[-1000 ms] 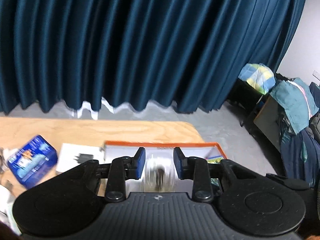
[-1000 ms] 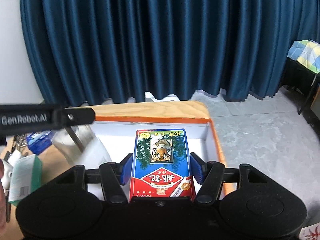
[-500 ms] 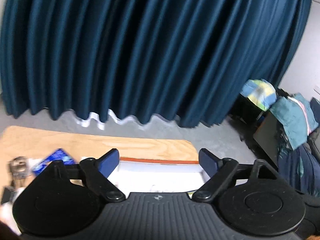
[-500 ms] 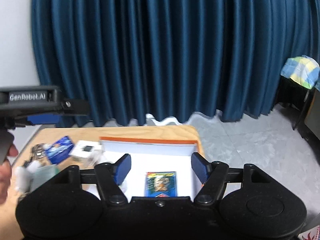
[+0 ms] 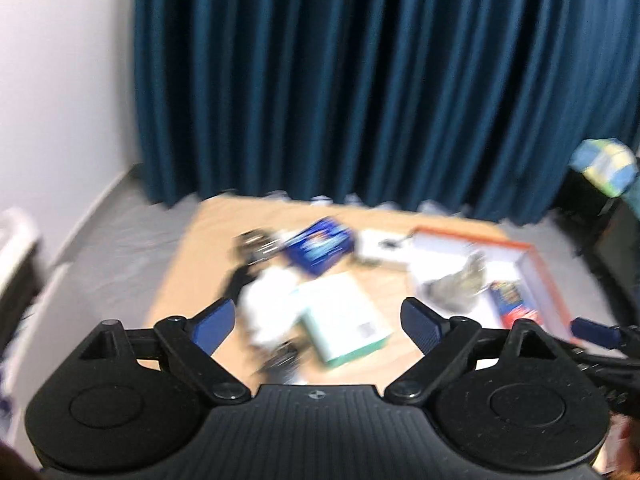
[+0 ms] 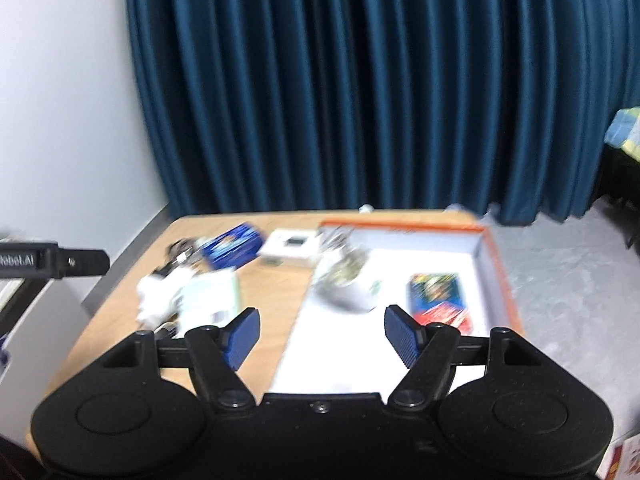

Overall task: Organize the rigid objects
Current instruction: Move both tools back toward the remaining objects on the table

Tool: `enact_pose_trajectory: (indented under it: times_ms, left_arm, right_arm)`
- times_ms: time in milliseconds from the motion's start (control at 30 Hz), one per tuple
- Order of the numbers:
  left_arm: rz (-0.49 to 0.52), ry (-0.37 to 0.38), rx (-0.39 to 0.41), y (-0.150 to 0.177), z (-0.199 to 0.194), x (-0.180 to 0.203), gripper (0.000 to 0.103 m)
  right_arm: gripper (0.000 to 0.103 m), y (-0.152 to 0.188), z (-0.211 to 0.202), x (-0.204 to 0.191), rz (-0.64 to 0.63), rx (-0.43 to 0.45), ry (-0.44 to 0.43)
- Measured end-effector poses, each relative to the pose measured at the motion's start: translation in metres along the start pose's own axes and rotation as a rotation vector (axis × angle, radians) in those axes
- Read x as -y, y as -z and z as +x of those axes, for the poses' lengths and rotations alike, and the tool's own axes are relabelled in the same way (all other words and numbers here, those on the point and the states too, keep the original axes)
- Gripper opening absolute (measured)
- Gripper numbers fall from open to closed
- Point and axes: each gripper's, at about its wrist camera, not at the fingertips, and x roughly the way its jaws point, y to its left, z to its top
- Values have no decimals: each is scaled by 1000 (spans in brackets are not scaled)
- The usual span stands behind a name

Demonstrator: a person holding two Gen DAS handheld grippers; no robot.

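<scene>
Blue pads line both my claws, and each claw is spread wide with nothing between its fingers. My left claw hangs above the wooden surface, over a pale green box that lies flat beside a white crumpled lump. Farther out a blue packet sits near some dark metal bits, too blurred to name. My right claw hovers at the near edge of the orange-rimmed tray. Inside the tray a clear shiny bag lies at the left, and a blue and red card box lies flat at the right, apart from the bag. Behind hangs a dark blue curtain.
</scene>
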Motion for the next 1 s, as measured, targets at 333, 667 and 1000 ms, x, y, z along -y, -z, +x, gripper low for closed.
enact_pose_trajectory:
  times_ms: [333,667,1000]
  left_arm:
    - [-117,-64,-74,40,2,-62,92]
    - [-107,-48,-93,57,7,-50,92]
    - [-57,-66,-97,61,11,-26,94]
  right_arm:
    - [82,28,1,-50,-54,-45,-60]
    - [82,31,9,-61,-69,-63,-67]
    - [82,33,16,-72,-88,-74,-92]
